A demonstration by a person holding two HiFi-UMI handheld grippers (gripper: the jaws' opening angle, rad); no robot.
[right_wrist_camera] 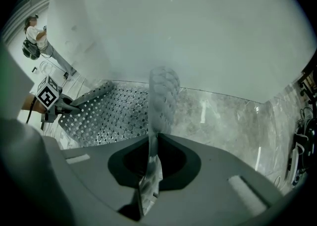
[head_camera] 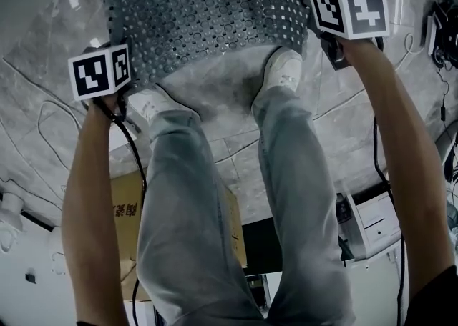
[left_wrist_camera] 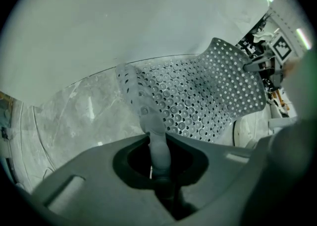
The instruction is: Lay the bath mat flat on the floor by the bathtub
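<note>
Both grippers were clamped on the bath mat point(head_camera: 200, 10). The left gripper point(left_wrist_camera: 159, 163) had its jaws clenched on one near corner, a narrow tongue of the rubber pinched between them and running up out of the gap. The right gripper point(right_wrist_camera: 151, 170) was the same at the other near corner, jaws squeezed tight on a thin fold that stood straight up in front of its camera. From the head view the grey mat, dotted all over with holes and small round suckers, was stretched between the two marker cubes ahead of the person's feet. Its near edge curved just beyond the left shoe point(head_camera: 147, 103) and the right shoe point(head_camera: 283, 71). Both grippers pointed steeply down, forearms reaching out on either side of the jeans-clad legs point(head_camera: 186, 210). In the two gripper views the mat sagged in the middle between the held corners and hung over the marble floor point(head_camera: 358, 124), right in front of the white wall of the bathtub point(right_wrist_camera: 198, 31). Whether its far edge touched the floor, I couldn't tell. It was not flat: the held corners were lifted and the sheet bowed between them. Behind the legs sat a cardboard box point(head_camera: 129, 210), and thin cables point(head_camera: 43, 114) trailed across the tiles at the left. In the right gripper view a person point(right_wrist_camera: 39, 36) stood far off beside the bathtub.
</note>
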